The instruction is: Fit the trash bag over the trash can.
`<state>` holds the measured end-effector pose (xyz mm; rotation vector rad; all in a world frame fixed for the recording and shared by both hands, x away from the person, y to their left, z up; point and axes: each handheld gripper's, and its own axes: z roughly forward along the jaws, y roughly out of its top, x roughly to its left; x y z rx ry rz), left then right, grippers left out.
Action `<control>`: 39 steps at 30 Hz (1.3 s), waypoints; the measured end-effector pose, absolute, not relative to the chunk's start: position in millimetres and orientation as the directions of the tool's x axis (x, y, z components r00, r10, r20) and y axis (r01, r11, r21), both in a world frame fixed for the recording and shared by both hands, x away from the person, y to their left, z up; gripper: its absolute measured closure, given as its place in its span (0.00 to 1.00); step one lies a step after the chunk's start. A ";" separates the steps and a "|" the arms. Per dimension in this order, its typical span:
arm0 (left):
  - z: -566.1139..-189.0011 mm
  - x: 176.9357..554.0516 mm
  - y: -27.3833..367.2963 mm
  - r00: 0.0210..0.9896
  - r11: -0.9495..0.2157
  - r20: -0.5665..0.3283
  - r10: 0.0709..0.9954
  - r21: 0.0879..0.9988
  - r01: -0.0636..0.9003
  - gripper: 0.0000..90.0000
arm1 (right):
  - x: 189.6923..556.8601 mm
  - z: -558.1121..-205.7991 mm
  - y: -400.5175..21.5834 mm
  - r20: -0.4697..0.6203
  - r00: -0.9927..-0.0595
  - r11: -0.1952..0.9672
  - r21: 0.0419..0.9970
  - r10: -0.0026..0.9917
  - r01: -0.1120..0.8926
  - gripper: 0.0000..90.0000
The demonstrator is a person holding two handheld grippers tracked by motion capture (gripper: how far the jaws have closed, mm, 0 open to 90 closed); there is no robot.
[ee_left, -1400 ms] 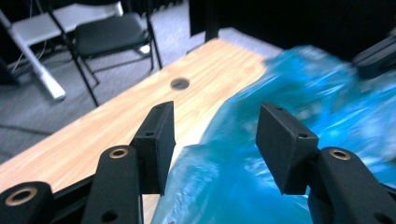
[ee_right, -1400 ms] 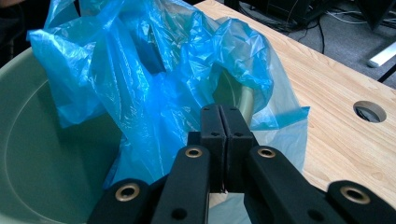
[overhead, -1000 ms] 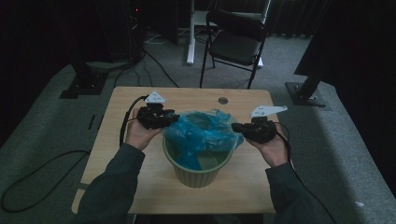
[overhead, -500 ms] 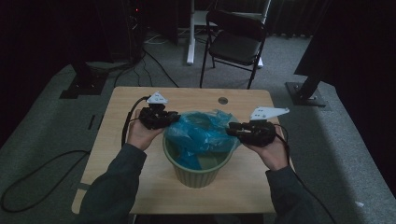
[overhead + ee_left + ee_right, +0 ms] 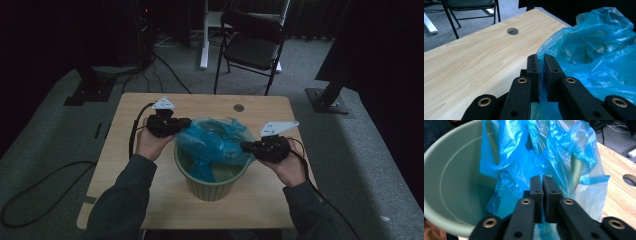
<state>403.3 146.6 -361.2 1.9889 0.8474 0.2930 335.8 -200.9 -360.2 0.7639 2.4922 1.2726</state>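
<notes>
Blue bag (image 5: 216,142) pinched by L gripper (image 5: 186,122) & R gripper (image 5: 244,146), over bin (image 5: 210,185).

Crumpled blue bag (image 5: 215,142) (in green bin (image 5: 210,185))

High view dim, murky; background near black, colours muted, grainy. Both gripper views brighter, even soft light, no hard shadows. Blue bag (image 5: 596,50) shows faint sheen. Near fingers (image 5: 535,195) slightly soft.

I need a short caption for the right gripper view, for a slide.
Right gripper shut on blue plastic bag over the green bin.
</notes>
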 end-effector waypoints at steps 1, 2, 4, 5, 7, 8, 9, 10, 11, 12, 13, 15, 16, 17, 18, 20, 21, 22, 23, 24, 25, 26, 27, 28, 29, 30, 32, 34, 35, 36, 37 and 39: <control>-362.9 404.7 149.7 0.728 -0.317 -0.149 0.670 0.829 0.461 0.93 | 334.8 -360.2 -201.6 0.023 -0.836 0.485 0.806 0.549 0.341 1.00; -362.9 404.7 149.7 0.728 -0.317 -0.149 0.670 0.829 0.461 0.93 | 334.0 -360.1 -202.2 0.022 -0.838 0.487 0.805 0.545 0.338 1.00; -365.0 406.5 153.2 0.719 -0.292 -0.178 0.672 0.829 0.478 0.93 | 332.0 -359.8 -202.9 0.020 -0.840 0.489 0.806 0.542 0.335 1.00; -366.0 407.7 155.0 0.715 -0.285 -0.185 0.674 0.828 0.483 0.93 | 332.0 -359.8 -202.9 0.020 -0.840 0.489 0.806 0.542 0.335 1.00; -369.1 410.7 160.1 0.698 -0.255 -0.217 0.683 0.824 0.505 0.93 | 329.5 -359.4 -204.0 0.013 -0.844 0.499 0.801 0.536 0.330 1.00; -369.1 410.7 160.1 0.698 -0.255 -0.217 0.683 0.824 0.505 0.93 | 329.5 -359.4 -204.0 0.013 -0.844 0.499 0.801 0.536 0.330 1.00; -369.9 411.5 161.7 0.694 -0.248 -0.224 0.684 0.824 0.510 0.93 | 328.7 -359.4 -204.5 0.012 -0.845 0.500 0.801 0.535 0.328 1.00; -369.9 411.5 161.7 0.694 -0.248 -0.224 0.684 0.824 0.510 0.93 | 328.7 -359.4 -204.5 0.012 -0.845 0.500 0.801 0.535 0.328 1.00; -371.2 412.5 164.9 0.686 -0.236 -0.235 0.688 0.822 0.518 0.93 | 327.9 -359.3 -205.5 0.012 -0.845 0.500 0.801 0.535 0.328 1.00; -371.6 412.7 165.9 0.683 -0.232 -0.239 0.690 0.821 0.521 0.93 | 325.9 -359.2 -208.9 0.012 -0.844 0.497 0.804 0.537 0.328 1.00; -372.1 413.0 167.3 0.680 -0.227 -0.242 0.692 0.821 0.523 0.93 | 325.3 -359.1 -210.6 0.018 -0.845 0.492 0.806 0.535 0.329 1.00; -372.7 413.6 169.8 0.668 -0.220 -0.242 0.704 0.819 0.530 0.93 | 324.9 -358.8 -212.2 0.019 -0.844 0.489 0.808 0.536 0.328 1.00; -373.1 414.3 171.7 0.658 -0.214 -0.244 0.712 0.817 0.535 0.93 | 324.2 -358.1 -213.8 0.021 -0.842 0.486 0.809 0.539 0.331 1.00; -373.4 414.7 172.7 0.654 -0.212 -0.243 0.717 0.817 0.536 0.94 | 323.5 -357.2 -215.9 0.016 -0.842 0.488 0.809 0.540 0.328 1.00; -373.7 415.3 174.0 0.649 -0.211 -0.242 0.721 0.816 0.538 0.94 | 323.0 -356.7 -217.1 0.014 -0.841 0.490 0.807 0.541 0.329 1.00; -374.4 416.1 175.6 0.640 -0.205 -0.244 0.728 0.814 0.543 0.94 | 322.4 -356.6 -218.2 0.014 -0.839 0.489 0.807 0.544 0.330 1.00; -375.0 416.9 176.8 0.634 -0.202 -0.244 0.734 0.813 0.546 0.94 | 321.9 -357.0 -220.4 0.012 -0.840 0.493 0.805 0.542 0.330 1.00; -375.6 417.5 177.7 0.629 -0.198 -0.246 0.737 0.812 0.549 0.94 | 321.5 -357.4 -221.9 0.014 -0.838 0.491 0.805 0.545 0.333 1.00; -376.6 418.5 179.7 0.623 -0.193 -0.249 0.742 0.810 0.554 0.94 | 321.0 -357.8 -223.1 0.016 -0.837 0.490 0.804 0.546 0.335 1.00; -377.4 419.0 180.7 0.616 -0.185 -0.254 0.746 0.810 0.557 0.94 | 320.3 -358.5 -225.1 0.016 -0.837 0.491 0.803 0.548 0.337 1.00; -377.4 419.0 180.7 0.616 -0.185 -0.254 0.746 0.810 0.557 0.94 | 320.3 -358.5 -225.1 0.016 -0.837 0.491 0.803 0.548 0.337 1.00; -379.8 420.8 184.2 0.603 -0.173 -0.263 0.753 0.805 0.567 0.94 | 319.8 -358.9 -226.4 0.017 -0.835 0.491 0.802 0.549 0.339 1.00; -380.8 421.3 185.1 0.599 -0.172 -0.263 0.757 0.803 0.570 0.95 | 318.1 -360.2 -230.5 0.019 -0.834 0.492 0.800 0.551 0.344 1.00; -381.4 421.7 185.8 0.599 -0.172 -0.264 0.756 0.803 0.571 0.95 | 317.7 -360.7 -232.0 0.023 -0.834 0.489 0.801 0.552 0.346 1.00; -382.1 422.1 186.2 0.595 -0.170 -0.264 0.759 0.802 0.573 0.95 | 317.4 -360.8 -233.0 0.026 -0.835 0.490 0.799 0.550 0.348 1.00; -382.3 422.4 186.2 0.591 -0.168 -0.264 0.762 0.801 0.575 0.95 | 316.9 -361.0 -233.9 0.027 -0.835 0.491 0.798 0.550 0.349 1.00; -382.5 422.8 186.1 0.585 -0.163 -0.265 0.766 0.800 0.577 0.95 | 316.8 -360.9 -235.2 0.025 -0.833 0.492 0.797 0.552 0.350 1.00; -382.3 422.7 186.1 0.584 -0.163 -0.265 0.767 0.800 0.577 0.95 | 316.9 -360.7 -235.6 0.027 -0.833 0.491 0.798 0.552 0.351 1.00; -381.3 421.8 185.1 0.594 -0.169 -0.260 0.761 0.804 0.569 0.95 | 317.1 -360.7 -235.9 0.027 -0.834 0.491 0.797 0.552 0.351 1.00; -380.8 421.1 184.3 0.602 -0.174 -0.255 0.756 0.809 0.562 0.95 | 317.4 -360.4 -236.0 0.029 -0.835 0.489 0.799 0.550 0.350 1.00; -380.8 421.1 184.3 0.602 -0.174 -0.255 0.756 0.809 0.562 0.94 | 317.4 -360.4 -236.0 0.029 -0.835 0.489 0.799 0.550 0.350 1.00; -378.2 418.2 181.1 0.623 -0.186 -0.244 0.743 0.819 0.542 0.94 | 318.4 -356.7 -235.3 0.038 -0.838 0.460 0.822 0.544 0.336 0.92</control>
